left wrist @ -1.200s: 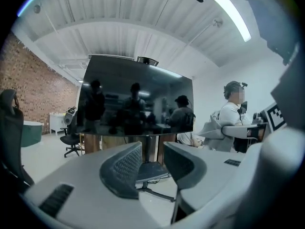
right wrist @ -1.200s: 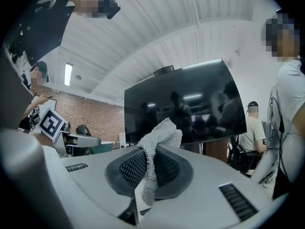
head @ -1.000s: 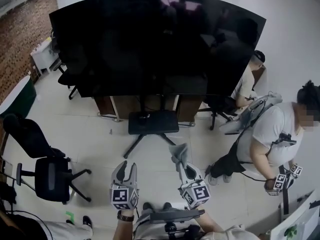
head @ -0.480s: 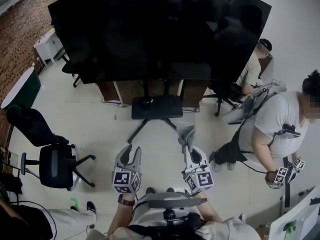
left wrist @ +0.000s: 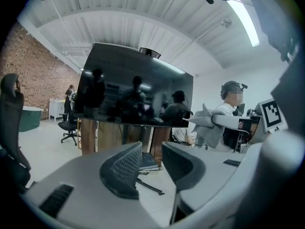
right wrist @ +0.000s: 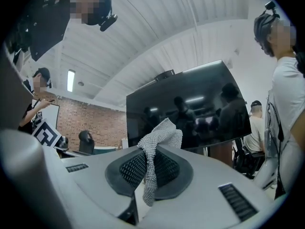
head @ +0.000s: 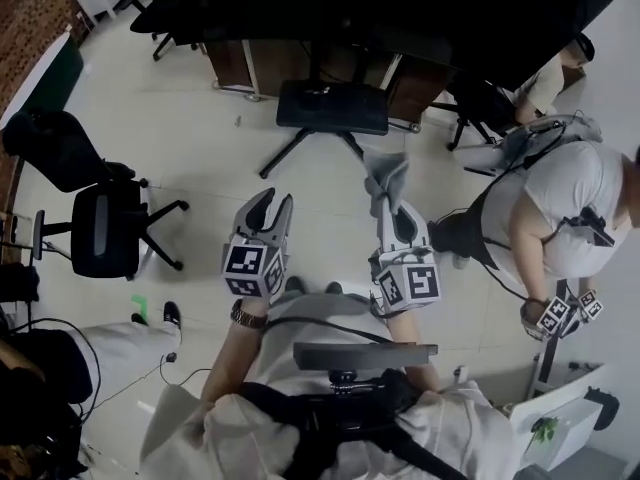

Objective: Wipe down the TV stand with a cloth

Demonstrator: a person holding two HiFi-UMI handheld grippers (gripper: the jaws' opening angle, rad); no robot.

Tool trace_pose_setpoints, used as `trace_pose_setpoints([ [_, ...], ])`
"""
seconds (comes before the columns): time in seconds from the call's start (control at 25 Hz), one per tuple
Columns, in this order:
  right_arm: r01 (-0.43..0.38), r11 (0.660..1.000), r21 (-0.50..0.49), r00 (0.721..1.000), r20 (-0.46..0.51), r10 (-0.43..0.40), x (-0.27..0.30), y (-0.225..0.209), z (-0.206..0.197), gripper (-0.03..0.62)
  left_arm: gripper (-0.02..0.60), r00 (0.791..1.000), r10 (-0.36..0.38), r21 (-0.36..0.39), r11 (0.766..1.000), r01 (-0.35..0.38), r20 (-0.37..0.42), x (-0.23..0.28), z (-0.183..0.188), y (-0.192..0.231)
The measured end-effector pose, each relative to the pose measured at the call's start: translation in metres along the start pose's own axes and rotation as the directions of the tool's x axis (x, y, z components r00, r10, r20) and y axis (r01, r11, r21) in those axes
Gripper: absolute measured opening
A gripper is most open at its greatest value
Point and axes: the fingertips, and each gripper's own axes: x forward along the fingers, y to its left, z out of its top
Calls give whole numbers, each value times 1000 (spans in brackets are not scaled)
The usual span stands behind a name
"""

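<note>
The room is lit by a ceiling light strip (left wrist: pixel 243 15); soft shadows are cast on the pale floor (head: pixel 200 138). Reflections are seen in the TV screen (left wrist: pixel 136 92). Edges are bent and darkened in 2 views.

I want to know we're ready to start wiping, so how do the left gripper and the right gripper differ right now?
The right gripper has its jaws together, while the left gripper has its jaws apart, though they have just been closing a little. The right gripper is clamped on a grey cloth; the left gripper has nothing between its jaws. Both point toward the TV.
</note>
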Motion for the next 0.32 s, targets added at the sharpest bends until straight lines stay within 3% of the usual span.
trace_pose_setpoints([
  [0.32, -35, 999, 0, 999, -37, 35, 0, 5, -2, 26, 149, 1000, -15, -17, 1000, 15, -13, -4, -7, -13],
])
